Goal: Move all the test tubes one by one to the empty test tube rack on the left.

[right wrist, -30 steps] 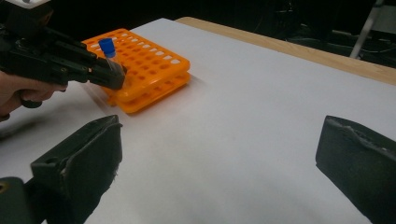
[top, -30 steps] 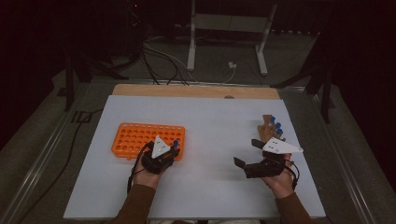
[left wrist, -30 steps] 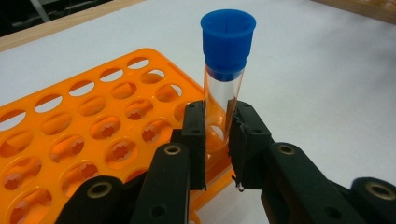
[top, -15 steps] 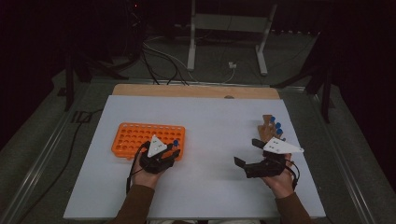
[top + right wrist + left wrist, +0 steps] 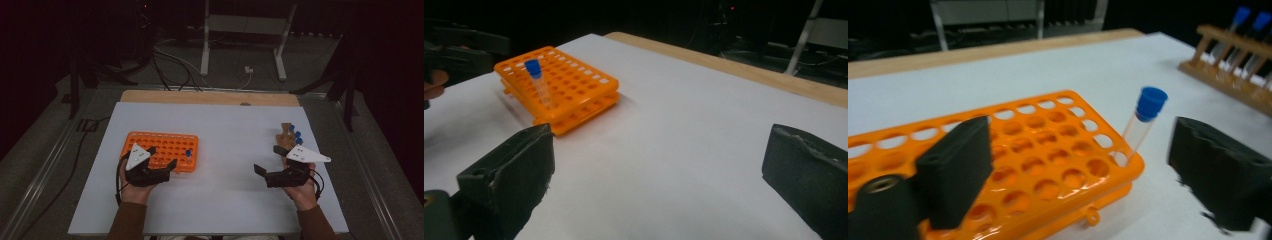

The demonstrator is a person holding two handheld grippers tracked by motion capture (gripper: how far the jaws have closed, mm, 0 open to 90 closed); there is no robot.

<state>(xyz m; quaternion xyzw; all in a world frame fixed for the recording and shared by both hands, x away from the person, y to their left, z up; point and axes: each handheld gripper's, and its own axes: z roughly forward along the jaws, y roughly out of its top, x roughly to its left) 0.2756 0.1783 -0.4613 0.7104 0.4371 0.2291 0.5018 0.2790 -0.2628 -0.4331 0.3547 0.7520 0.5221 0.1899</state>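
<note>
The left gripper [image 5: 159, 169] has eased back from the orange rack [image 5: 160, 148], jaws apart, one blue-capped tube [image 5: 1143, 122] seated; the right gripper [image 5: 268, 162] waits spread and empty, with more tubes left in the wooden stand [image 5: 287, 138].

We see a white table top [image 5: 225, 130] with a wooden strip [image 5: 210, 97] along its far edge. Beyond it, on the dark floor, a white-legged metal stand [image 5: 206, 50] rises among loose cables [image 5: 170, 65], near a small white plug [image 5: 247, 70].

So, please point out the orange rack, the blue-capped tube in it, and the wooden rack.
orange rack [image 5: 159, 146]: high view, top grid.
blue-capped tube [image 5: 1151, 102]: left gripper view, blue cap.
wooden rack [image 5: 285, 139]: high view, wooden frame.
</note>
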